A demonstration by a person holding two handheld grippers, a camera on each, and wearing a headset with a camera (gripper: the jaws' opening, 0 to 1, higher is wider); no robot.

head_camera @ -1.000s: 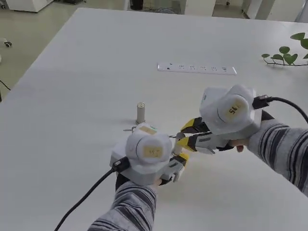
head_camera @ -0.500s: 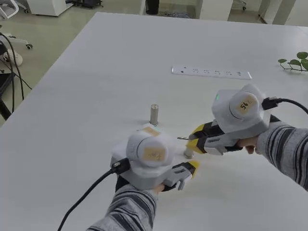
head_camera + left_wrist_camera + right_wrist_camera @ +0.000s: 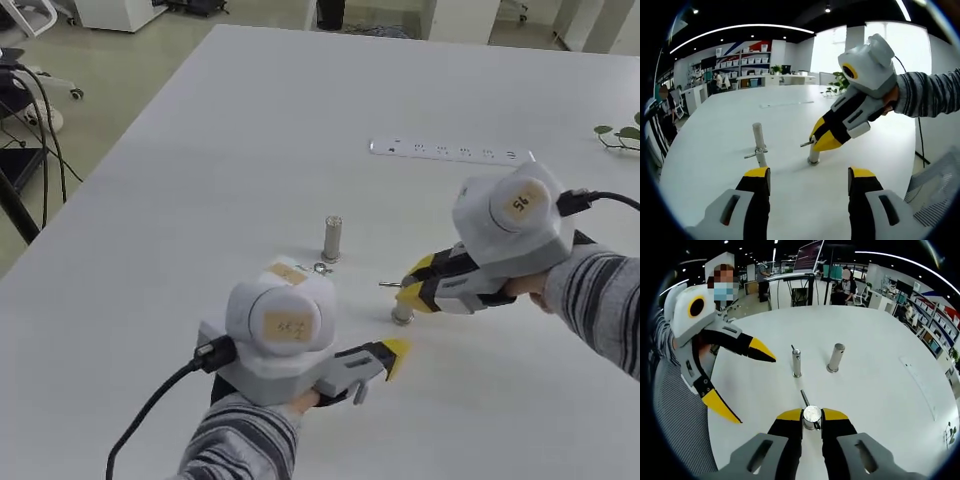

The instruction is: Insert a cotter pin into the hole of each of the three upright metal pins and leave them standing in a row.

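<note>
jaws of the right gripper (image 3: 811, 413) are clenched on the top of an upright metal pin (image 3: 812, 417), with a cotter pin (image 3: 803, 397) jutting from it. jaws of the left gripper (image 3: 809, 175) are spread and hold nothing. beyond, on the white table (image 3: 200, 150), a second pin (image 3: 797, 362) stands beside a bare third pin (image 3: 835, 357).

A pale sticker (image 3: 517, 203) on top of the right gripper (image 3: 408, 285) carries two handwritten digits, seemingly "56". A similar label (image 3: 287, 325) on the near left gripper (image 3: 385, 355) is too blurred to read.
</note>
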